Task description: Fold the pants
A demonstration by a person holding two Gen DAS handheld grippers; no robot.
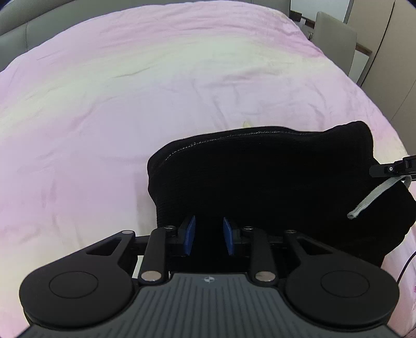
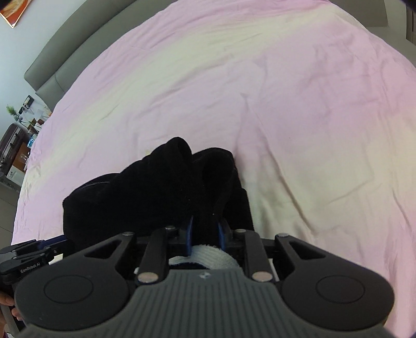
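Black pants [image 1: 260, 176]: bunched on the pink bed [image 1: 130, 104].
Left hand-held gripper [image 1: 208, 235]: pads clamp the fabric's edge.
Right hand-held gripper [image 2: 204, 234]: clamped on fabric.
Left view only: white drawstring [image 1: 374, 197].

Bedroom in a home. Large bed spread with a pale pink sheet [image 1: 156, 85], rumpled in soft creases, filling most of both views. Grey padded headboard [image 2: 78, 49] along the far edge. Pale chair [image 1: 335, 31] and tall cupboard doors [image 1: 390, 52] beside the bed. Cluttered side table with a small green plant [image 2: 11, 110] and a corner of framed picture [image 2: 11, 13] on the wall.
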